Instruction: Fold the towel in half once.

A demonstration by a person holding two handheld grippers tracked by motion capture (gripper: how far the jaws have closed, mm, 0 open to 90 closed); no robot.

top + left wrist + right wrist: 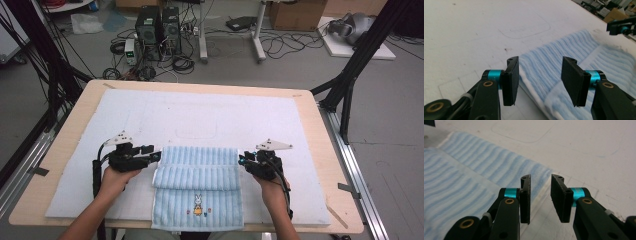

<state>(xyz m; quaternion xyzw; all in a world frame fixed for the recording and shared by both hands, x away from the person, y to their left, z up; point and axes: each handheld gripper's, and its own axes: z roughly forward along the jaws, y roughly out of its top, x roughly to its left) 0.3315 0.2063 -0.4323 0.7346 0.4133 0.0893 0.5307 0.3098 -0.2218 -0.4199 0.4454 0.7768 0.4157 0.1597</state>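
Lying folded on a white padded mat [200, 117] atop a light wooden table [320, 130], near the person's edge, a pale blue ribbed towel [197, 172] with white stripes, its lower flap reaching the front rim. Stitched on that flap, a small white rabbit motif [198, 205] over orange and coloured shapes; no lettering or brand readable anywhere on the cloth. Flanking the folded band, the left gripper [156, 156] at the towel's left edge and the right gripper [242, 161] at its right edge, each in a hand, each bearing a grey three-cornered plate. Seen along the left gripper [540, 80], black pads standing wide apart, blue ribbed cloth showing between them, no contact visible. Seen along the right gripper [540, 197], pads parted by a narrower gap, straddling the towel's white-hemmed corner [544, 188] without pressing on it. Faintly traced on the mat beyond the towel, a rounded rectangular outline [196, 131].
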